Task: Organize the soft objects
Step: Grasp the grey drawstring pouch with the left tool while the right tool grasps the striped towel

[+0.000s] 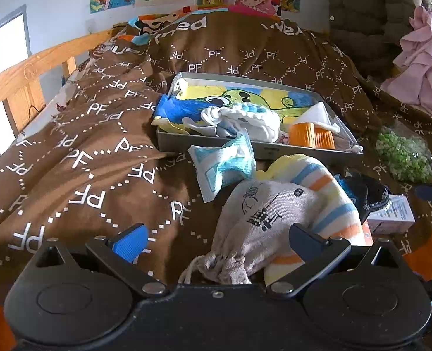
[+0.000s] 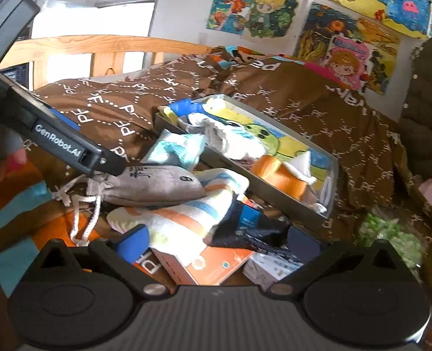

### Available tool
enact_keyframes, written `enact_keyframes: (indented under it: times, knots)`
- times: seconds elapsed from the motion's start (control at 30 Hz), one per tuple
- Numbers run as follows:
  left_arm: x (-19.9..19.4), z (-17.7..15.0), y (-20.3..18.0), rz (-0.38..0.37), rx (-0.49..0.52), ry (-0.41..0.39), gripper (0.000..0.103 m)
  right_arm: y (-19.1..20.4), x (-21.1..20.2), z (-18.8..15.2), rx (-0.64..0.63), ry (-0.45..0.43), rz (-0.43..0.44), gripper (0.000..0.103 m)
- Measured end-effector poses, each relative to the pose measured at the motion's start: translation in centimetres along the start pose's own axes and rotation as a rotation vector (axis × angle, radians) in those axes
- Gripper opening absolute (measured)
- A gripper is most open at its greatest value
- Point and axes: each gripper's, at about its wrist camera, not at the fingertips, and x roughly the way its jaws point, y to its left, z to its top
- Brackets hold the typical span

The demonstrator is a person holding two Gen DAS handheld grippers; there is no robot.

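The grey drawstring pouch point(image 1: 262, 219) lies between the left gripper's point(image 1: 218, 238) open jaws: soft, light (probably limp); pinch mid-body. Right gripper point(image 2: 218, 244) open too.

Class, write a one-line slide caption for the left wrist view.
Open left claw hovers at a grey drawstring pouch beside a striped sock, before the grey tray.

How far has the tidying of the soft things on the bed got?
Partly done: the tray already holds a white cloth and an orange item. In hand: the left gripper is open around the grey drawstring pouch; the right gripper is open, empty. Left: the striped sock, dark sock and blue-white packet lie outside.
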Motion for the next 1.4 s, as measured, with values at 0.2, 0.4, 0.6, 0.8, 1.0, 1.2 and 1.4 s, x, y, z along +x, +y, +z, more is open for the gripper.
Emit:
enact_keyframes:
  times: [0.2, 0.4, 0.6, 0.8, 1.0, 1.2, 1.4]
  knots:
    - [1.0, 0.1, 0.1, -0.041, 0.011, 0.008, 0.102, 0.7, 1.8, 0.2, -0.087, -0.018, 0.061, 0.103]
    - [2.3, 0.1, -0.3, -0.11, 0.025, 0.042, 0.102, 1.0, 2.9, 0.0, -0.086, -0.006, 0.125, 0.103]
    - [3.3, 0.2, -0.3, -0.132, 0.014, 0.069, 0.102, 1.4, 3.5, -0.3, -0.086, -0.003, 0.139, 0.103]
    - [4.3, 0.0, 0.0, -0.135, -0.005, 0.118, 0.102, 1.7, 4.0, -0.5, -0.102, -0.012, 0.14, 0.103]
    - [4.7, 0.0, 0.5, -0.147, -0.045, 0.142, 0.1, 2.1, 4.4, -0.6, -0.12, -0.021, 0.139, 0.102]
    - [5.0, 0.0, 1.0, -0.182, -0.103, 0.163, 0.089, 2.1, 4.6, -0.5, -0.108, -0.024, 0.143, 0.099]
    - [5.0, 0.0, 1.2, -0.186, -0.11, 0.166, 0.075, 2.1, 4.6, -0.5, -0.108, -0.023, 0.144, 0.091]
